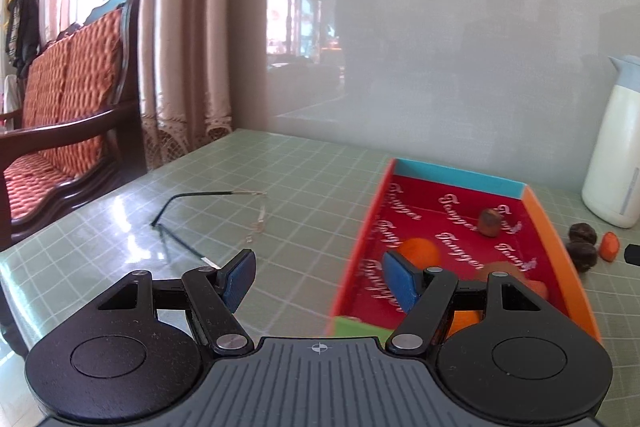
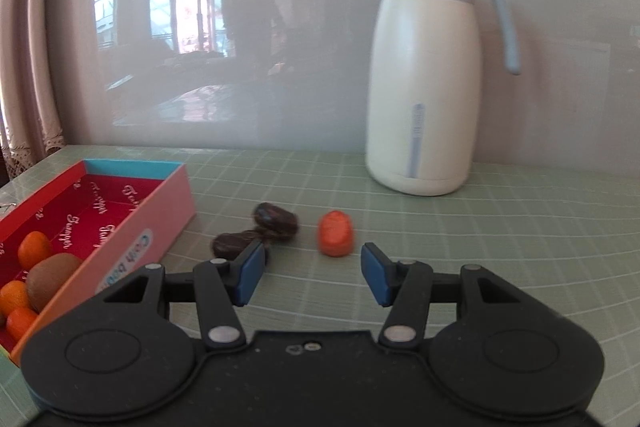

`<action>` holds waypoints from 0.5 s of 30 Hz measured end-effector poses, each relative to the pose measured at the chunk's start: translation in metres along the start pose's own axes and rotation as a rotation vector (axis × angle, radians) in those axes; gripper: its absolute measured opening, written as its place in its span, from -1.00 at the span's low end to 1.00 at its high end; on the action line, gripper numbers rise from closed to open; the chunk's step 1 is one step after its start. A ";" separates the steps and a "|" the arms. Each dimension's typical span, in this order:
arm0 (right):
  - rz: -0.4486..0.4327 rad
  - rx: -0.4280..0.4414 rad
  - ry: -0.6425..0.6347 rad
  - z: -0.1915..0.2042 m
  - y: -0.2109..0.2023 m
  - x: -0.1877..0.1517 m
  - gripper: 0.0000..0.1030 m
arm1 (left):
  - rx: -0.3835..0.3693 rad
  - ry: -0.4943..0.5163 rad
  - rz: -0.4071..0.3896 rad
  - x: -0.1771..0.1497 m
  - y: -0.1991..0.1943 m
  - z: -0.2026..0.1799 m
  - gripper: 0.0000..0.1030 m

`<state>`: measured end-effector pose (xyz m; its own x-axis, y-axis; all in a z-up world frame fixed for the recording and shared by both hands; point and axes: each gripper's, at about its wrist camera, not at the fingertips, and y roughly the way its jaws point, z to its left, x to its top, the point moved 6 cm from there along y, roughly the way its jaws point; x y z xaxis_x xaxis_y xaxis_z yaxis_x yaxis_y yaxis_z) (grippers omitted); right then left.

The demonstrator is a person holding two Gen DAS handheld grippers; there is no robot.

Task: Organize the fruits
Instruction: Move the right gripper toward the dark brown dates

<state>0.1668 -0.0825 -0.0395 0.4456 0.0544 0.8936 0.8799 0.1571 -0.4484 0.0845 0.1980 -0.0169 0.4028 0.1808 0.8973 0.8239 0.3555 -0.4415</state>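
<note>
Fruits: oval orange one [image 2: 336, 233] w/ two wrinkly dark ones [image 2: 276, 221] on table; both claws [image 2: 313, 273] released.

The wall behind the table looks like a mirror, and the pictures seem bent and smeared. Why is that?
Left wrist view: the glossy wall reflects a bright window and a standing figure; the fisheye lens bows the curtain; the box rim is motion-smeared. Right wrist view: the same hazy reflection; the small orange fruit is blurred; the jug is sharper.
</note>
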 end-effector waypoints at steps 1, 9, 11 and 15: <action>0.001 0.006 -0.002 0.005 0.003 0.000 0.03 | 0.005 -0.004 0.002 0.000 0.000 0.005 0.36; 0.024 0.033 0.006 0.028 0.023 0.000 0.02 | -0.025 -0.018 0.003 -0.003 0.002 0.022 0.45; 0.031 0.038 0.005 0.032 0.027 -0.001 0.01 | -0.020 -0.027 -0.009 -0.001 0.000 0.025 0.45; 0.042 0.039 -0.003 0.039 0.034 -0.001 0.01 | -0.005 -0.059 -0.003 -0.001 0.002 0.036 0.45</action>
<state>0.1893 -0.0385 -0.0550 0.4812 0.0648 0.8742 0.8535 0.1930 -0.4840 0.0711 0.2312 -0.0191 0.3759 0.2332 0.8968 0.8274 0.3513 -0.4382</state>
